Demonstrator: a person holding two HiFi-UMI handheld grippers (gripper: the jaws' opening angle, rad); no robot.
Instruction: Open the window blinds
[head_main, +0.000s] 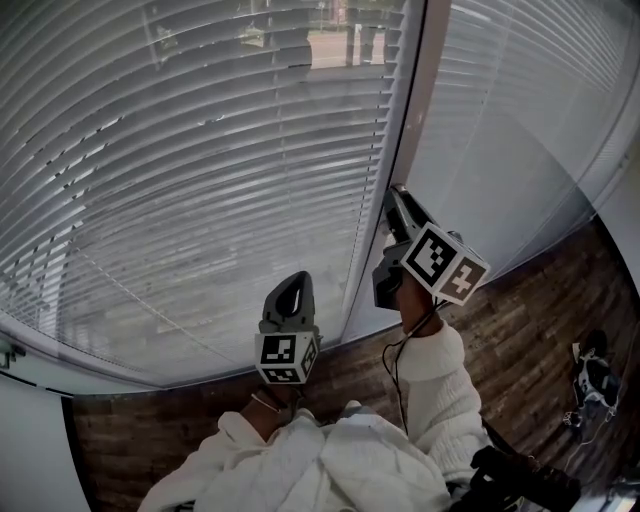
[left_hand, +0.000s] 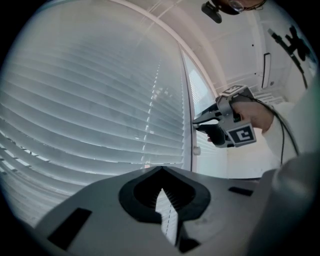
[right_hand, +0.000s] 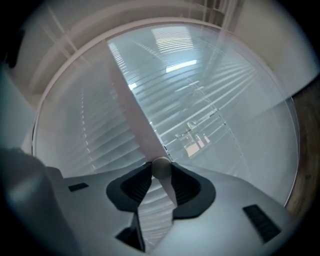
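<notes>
Your right claw (right_hand: 160, 169) is pinched on a small round knob (right_hand: 160, 166). Both pads touch it at their tips, and the jaws stand partly apart to fit its width. The knob sits against the pale upright post (right_hand: 131, 112) that divides the window. From the head view, this claw (head_main: 397, 196) points level at that post (head_main: 413, 100), with your white sleeve (head_main: 440, 390) behind it.

Your left claw (left_hand: 161, 171) holds nothing. Its tips meet, and only a thin slit behind them shows slats. It hovers low in front of the left window, apart from the slats and well to the left of the right claw.

The blinds (head_main: 200, 150) hang down over both panes. The left set is tilted enough to show some of the outdoors near the top. The right set (head_main: 510, 130) looks flatter and paler. A dark wooden floor (head_main: 530, 320) runs under the window.
</notes>
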